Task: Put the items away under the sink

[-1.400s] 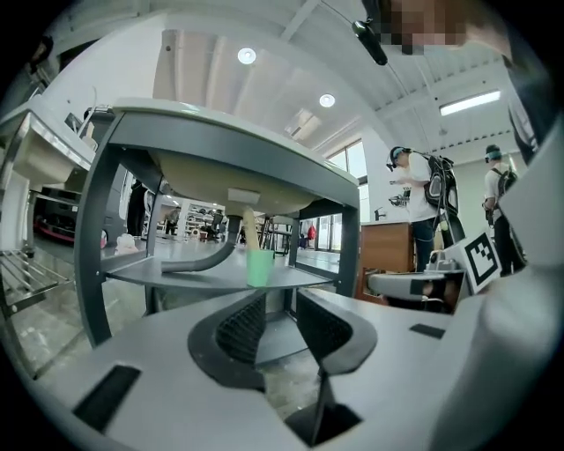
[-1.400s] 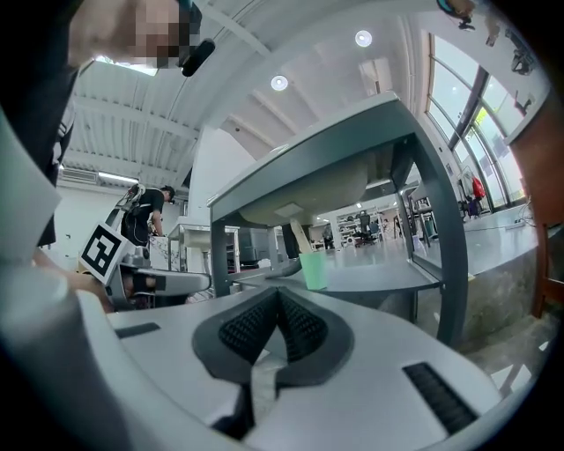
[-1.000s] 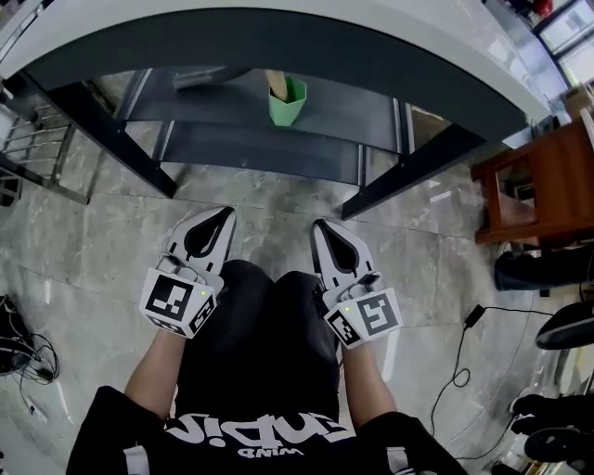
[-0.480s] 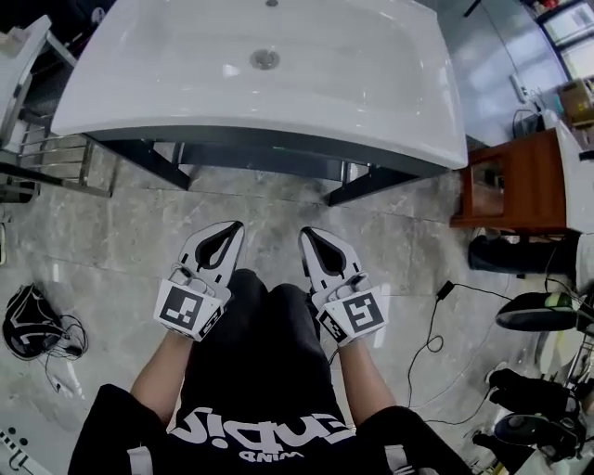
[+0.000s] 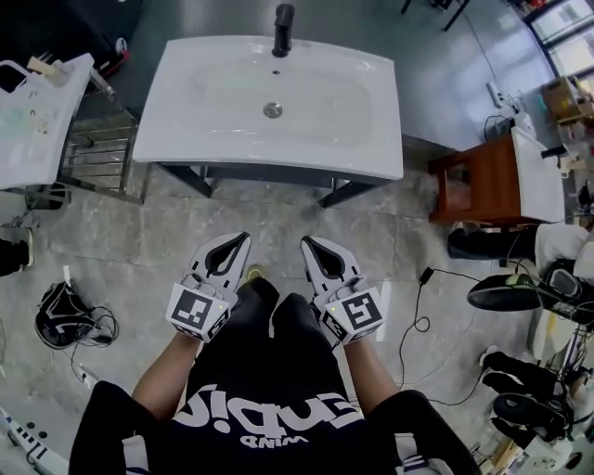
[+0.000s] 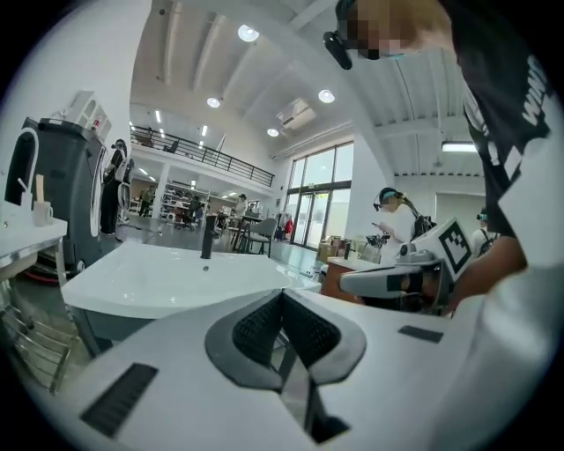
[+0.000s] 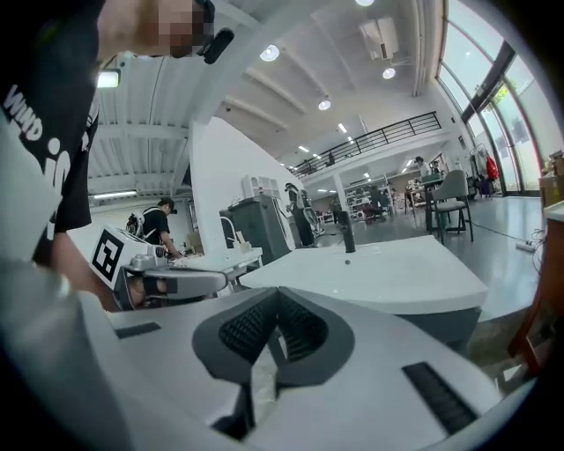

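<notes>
Since the left gripper point(image 5: 239, 243) and the right gripper point(image 5: 307, 245) are held side by side at the person's waist, well back from the white washbasin point(image 5: 209, 88), they look parked rather than working. I judge that the stowing is either finished or paused.

The left gripper's jaws are pressed together with nothing between the ribbed pads point(image 6: 257, 330). The right gripper's jaws are likewise closed and empty.

No item to stow is in sight. The basin's bowl hides the space beneath it, so any items are perhaps already there. The black faucet point(image 5: 283, 28) stands at the far rim.
</notes>
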Tool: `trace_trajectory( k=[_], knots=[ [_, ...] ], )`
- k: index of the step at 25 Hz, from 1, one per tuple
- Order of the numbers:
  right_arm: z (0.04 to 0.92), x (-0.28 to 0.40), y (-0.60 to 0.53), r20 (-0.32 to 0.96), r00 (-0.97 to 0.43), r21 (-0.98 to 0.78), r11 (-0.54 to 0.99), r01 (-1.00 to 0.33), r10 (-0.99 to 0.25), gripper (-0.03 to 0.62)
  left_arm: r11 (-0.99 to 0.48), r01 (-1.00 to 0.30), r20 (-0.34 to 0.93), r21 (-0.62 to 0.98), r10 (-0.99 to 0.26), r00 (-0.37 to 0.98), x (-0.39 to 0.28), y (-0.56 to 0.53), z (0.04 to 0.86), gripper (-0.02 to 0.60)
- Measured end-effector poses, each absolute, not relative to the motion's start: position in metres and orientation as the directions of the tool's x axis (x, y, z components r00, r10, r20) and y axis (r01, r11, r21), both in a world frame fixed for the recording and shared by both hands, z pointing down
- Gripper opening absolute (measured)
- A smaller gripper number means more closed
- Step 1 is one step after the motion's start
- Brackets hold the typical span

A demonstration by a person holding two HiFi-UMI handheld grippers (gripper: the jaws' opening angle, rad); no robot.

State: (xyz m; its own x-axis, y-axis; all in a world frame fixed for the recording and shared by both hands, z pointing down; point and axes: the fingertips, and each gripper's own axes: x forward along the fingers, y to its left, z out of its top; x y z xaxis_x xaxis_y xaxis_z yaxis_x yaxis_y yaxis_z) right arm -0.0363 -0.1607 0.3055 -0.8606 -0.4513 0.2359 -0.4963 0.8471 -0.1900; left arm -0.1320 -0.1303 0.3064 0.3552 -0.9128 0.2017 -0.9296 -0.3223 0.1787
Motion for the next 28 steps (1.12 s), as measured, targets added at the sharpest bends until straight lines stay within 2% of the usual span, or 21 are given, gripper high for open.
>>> trace_trajectory(
  k=[7, 28],
  knots=[
    [0.248, -0.037, -0.144, 0.22, -0.846, -0.205, 0.825, -0.526, -0.485, 0.018, -0.336, -0.921, 0.15, 0.2, -0.918, 0.367, -0.152, -0.114, 0.238, 0.02],
    [0.184, -0.016, -0.134, 0.11, -0.85, -0.188, 0.829, -0.527, -0.515, 0.018, -0.398, -0.902, 0.117, 0.168, -0.9, 0.419, -0.126, -0.103, 0.181, 0.02]
  ],
)
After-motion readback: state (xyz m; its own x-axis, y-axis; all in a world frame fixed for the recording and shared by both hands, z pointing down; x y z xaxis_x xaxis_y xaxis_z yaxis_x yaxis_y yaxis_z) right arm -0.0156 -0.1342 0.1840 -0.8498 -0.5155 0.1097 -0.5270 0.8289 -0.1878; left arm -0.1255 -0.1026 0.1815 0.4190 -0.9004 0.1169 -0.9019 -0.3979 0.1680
